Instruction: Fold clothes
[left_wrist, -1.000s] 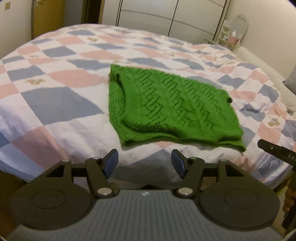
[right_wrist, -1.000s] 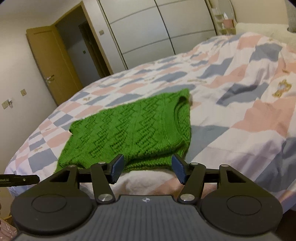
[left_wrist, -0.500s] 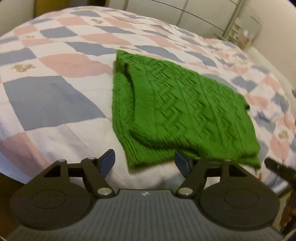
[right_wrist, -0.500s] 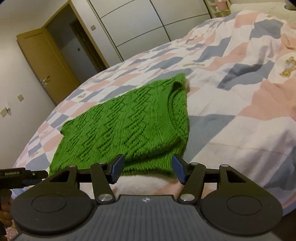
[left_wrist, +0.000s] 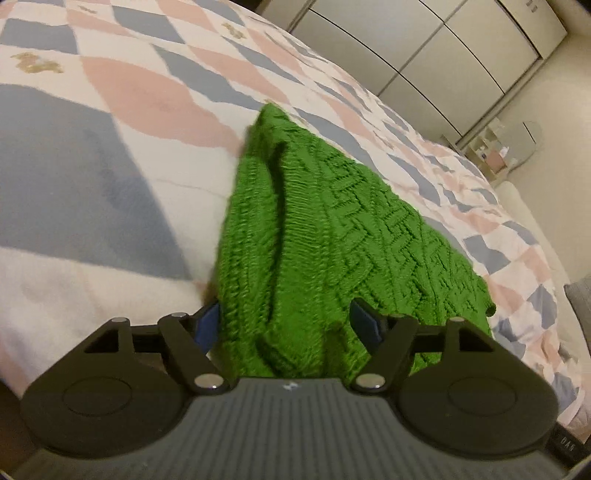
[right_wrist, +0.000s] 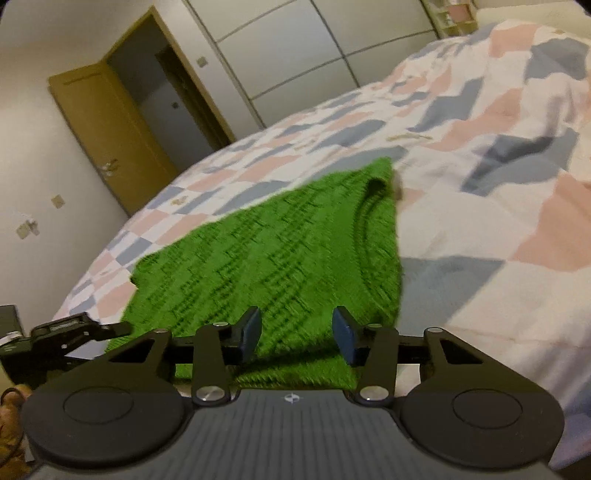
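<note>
Lying flat on checkered quilt (left_wrist: 92, 192), green sweater (left_wrist: 332, 229); wardrobe (right_wrist: 277, 48) behind

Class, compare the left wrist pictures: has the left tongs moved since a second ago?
Yes. The left tongs moved forward to the sweater lying on the bed; its near edge now sits between the open fingers.

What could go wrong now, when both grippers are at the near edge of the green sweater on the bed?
1. The left gripper is open around bunched layers of the sweater; closing may catch only one layer, or the quilt too.
2. The right gripper is open near the collar side; uneven grips could skew the fold.
3. The sweater lies near the bed's edge and could slide off.
</note>
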